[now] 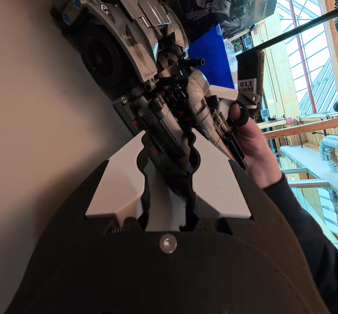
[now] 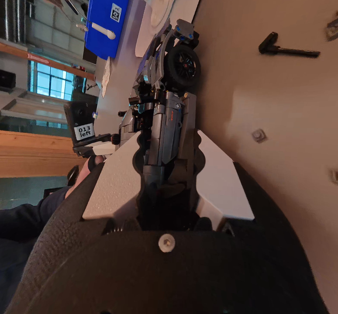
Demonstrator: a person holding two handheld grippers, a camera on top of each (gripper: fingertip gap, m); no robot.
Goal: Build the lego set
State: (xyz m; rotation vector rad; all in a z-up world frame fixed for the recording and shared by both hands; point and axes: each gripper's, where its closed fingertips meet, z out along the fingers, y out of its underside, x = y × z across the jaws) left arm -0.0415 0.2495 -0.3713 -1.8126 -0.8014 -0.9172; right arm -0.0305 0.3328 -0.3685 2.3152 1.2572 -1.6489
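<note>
A grey lego car [image 1: 128,36] with black wheels rests on the beige table [image 1: 36,104]; both views are rolled sideways. My left gripper [image 1: 168,135] has its white fingers [image 1: 124,173] closed around the car's lower side body near the rear. My right gripper [image 2: 170,133] grips the same car [image 2: 164,122] from the opposite side, its fingers [image 2: 113,180] pressed on the grey side panels. Each gripper shows in the other's view: the right one [image 1: 245,93] with a hand [image 1: 254,149] behind the car, the left one [image 2: 86,135].
A black angled piece with an axle [image 2: 287,49] and several small grey pieces [image 2: 258,136] lie loose on the table [image 2: 274,104]. A blue box [image 2: 106,21] and a printed set box [image 1: 228,3] stand behind the car.
</note>
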